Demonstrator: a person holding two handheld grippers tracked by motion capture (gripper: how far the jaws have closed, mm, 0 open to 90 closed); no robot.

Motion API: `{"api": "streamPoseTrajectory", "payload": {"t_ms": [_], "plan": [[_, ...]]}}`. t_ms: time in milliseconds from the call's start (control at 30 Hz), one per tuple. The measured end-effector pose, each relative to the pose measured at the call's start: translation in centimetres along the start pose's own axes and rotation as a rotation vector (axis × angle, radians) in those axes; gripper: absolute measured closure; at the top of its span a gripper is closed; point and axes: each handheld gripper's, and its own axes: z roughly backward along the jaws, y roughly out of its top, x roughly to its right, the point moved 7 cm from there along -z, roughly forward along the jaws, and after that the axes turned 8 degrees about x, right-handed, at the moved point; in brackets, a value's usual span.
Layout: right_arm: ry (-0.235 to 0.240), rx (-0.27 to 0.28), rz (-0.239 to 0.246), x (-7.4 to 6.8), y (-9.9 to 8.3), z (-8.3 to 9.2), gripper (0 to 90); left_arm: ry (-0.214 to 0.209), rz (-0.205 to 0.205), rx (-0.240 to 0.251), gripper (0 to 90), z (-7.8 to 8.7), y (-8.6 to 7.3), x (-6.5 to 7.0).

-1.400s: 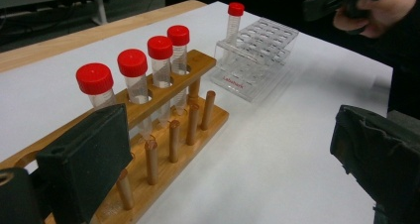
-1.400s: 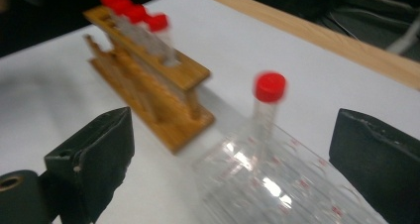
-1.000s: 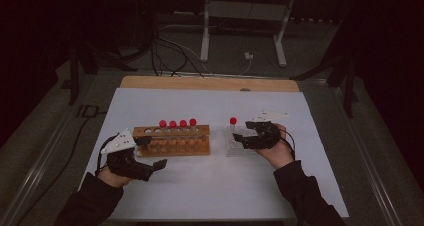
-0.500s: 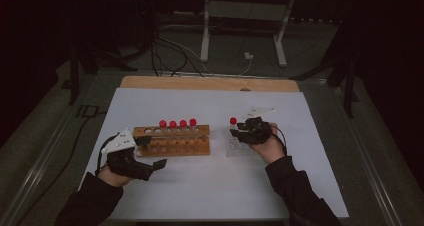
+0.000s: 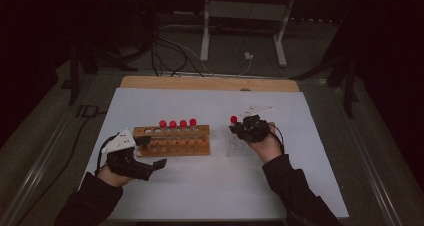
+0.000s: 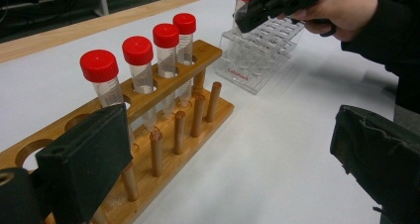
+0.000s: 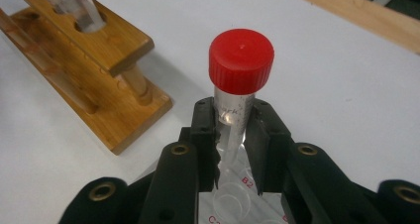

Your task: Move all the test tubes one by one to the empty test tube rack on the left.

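A: What is shown of the transfer so far?

B: Four red-capped tubes are seen standing in the wooden rack, which lies at about 9 o'clock from the clear plastic rack on the white bench. At the wooden rack's left end, two holes are left empty. A fifth red-capped tube is held upright over the clear rack.

A: How is that tube held?

B: It is clamped just below its cap by the right gripper, whose jaws have just been closing and are now pressed on the tube's clear wall from both sides. A round well of the clear rack, near the label B2, is seen directly beneath the tube's lower end; whether the tip is seated in a well cannot be told.

A: And the left gripper?

B: The left gripper is held with its jaws wide apart and nothing between them, at about 7 o'clock from the wooden rack and close to its left end.

A: What is judged to remain?

B: One tube is judged to be in handling at the clear rack, and four are left in the wooden rack; which way tubes are being passed between the racks cannot be told.
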Motion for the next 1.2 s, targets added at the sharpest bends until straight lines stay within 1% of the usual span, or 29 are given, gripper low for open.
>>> {"api": "streamPoseTrajectory", "payload": {"t_ms": [367, 567, 600, 667, 800, 867, 900, 1067, 1100, 1167, 1200], "plan": [[-0.002, 0.062, 0.034, -0.3, 2.6, 2.4, 75.2, -0.009, -0.001, 0.001, 3.1, 0.0, 0.2, 0.2], [0.008, 0.093, 0.057, -1.1, 3.7, 3.6, 75.2, -0.013, -0.004, 0.0, 3.1, -0.1, 0.6, 0.5], [0.012, 0.097, 0.06, -1.2, 3.9, 3.9, 75.2, -0.012, -0.01, -0.001, 3.1, -0.1, 0.7, 0.5], [0.025, 0.102, 0.064, -1.7, 4.1, 4.2, 75.3, -0.017, -0.016, 0.001, 3.1, -0.2, 1.0, 0.6], [0.065, 0.102, 0.083, -3.0, 4.3, 4.8, 75.2, -0.024, -0.015, 0.019, 3.1, -0.2, 1.7, 0.8], [0.087, 0.102, 0.09, -3.8, 4.2, 5.0, 75.3, -0.037, -0.013, 0.021, 3.1, -0.3, 2.0, 1.0], [0.098, 0.102, 0.094, -4.2, 4.1, 5.1, 75.2, -0.032, -0.018, 0.02, 3.1, -0.4, 2.1, 1.1], [0.152, 0.083, 0.118, -6.4, 3.1, 5.2, 75.2, -0.053, -0.027, 0.016, 3.1, -0.8, 2.7, 1.6], [0.161, 0.078, 0.121, -6.7, 2.8, 5.2, 75.2, -0.051, -0.031, 0.013, 3.1, -1.0, 2.8, 1.7], [0.18, 0.066, 0.127, -7.4, 2.2, 5.1, 75.2, -0.067, -0.034, 0.012, 3.1, -1.3, 3.1, 2.0], [0.187, 0.062, 0.125, -7.6, 2.0, 5.0, 75.2, -0.068, -0.039, 0.01, 3.1, -1.4, 3.3, 2.2]]}}
